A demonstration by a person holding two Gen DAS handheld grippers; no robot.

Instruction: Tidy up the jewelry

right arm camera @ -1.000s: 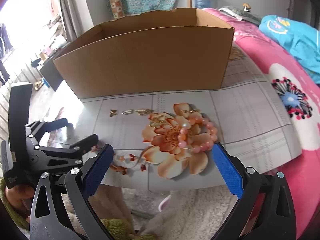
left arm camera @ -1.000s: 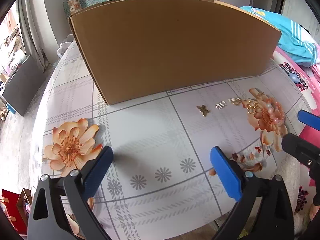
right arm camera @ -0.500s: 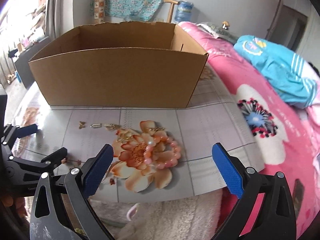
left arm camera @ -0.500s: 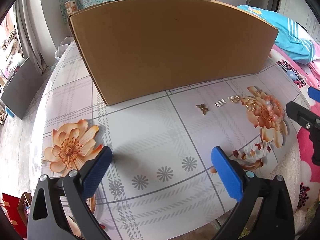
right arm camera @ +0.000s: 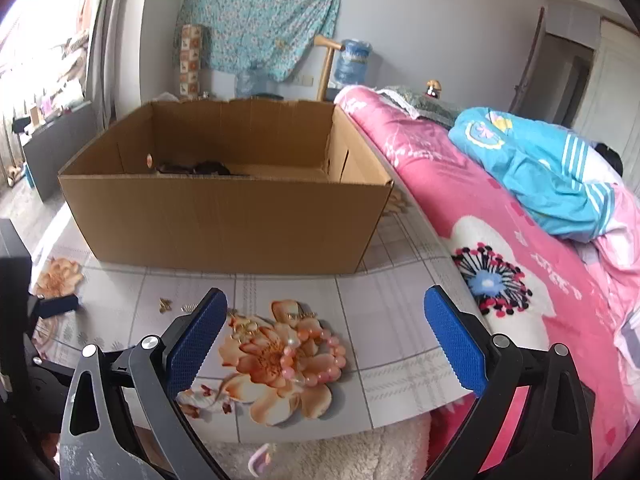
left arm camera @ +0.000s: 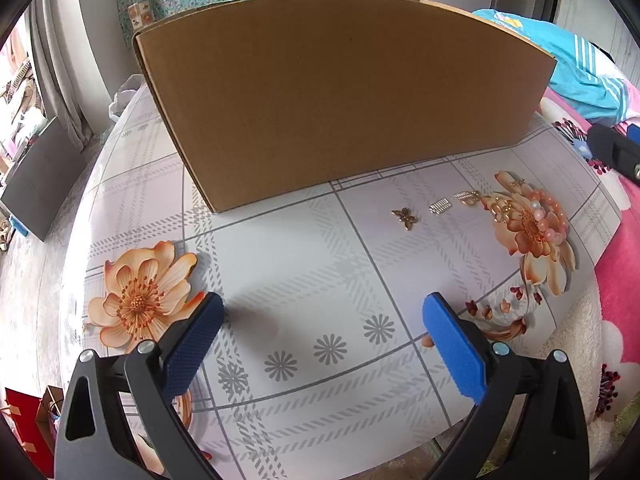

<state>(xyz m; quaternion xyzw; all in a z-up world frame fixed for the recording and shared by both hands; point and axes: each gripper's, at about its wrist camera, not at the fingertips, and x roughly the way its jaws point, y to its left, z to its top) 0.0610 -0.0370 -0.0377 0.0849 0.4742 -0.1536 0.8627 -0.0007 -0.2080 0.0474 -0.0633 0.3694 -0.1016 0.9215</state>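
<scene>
Jewelry pieces lie on the worktop before a cardboard box: a pink bead bracelet and a gold butterfly charm. Left claw and right claw are both spread wide, holding nothing.

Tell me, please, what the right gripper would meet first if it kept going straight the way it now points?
Probably the pink bead bracelet on the table: it lies between the right gripper's open jaws, before the cardboard box. Depth is uncertain.

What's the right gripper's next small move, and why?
Probably lower the right gripper onto the pink bead bracelet: its jaws are open and empty, the bracelet lies on the table between them, and the cardboard box sits behind.
</scene>
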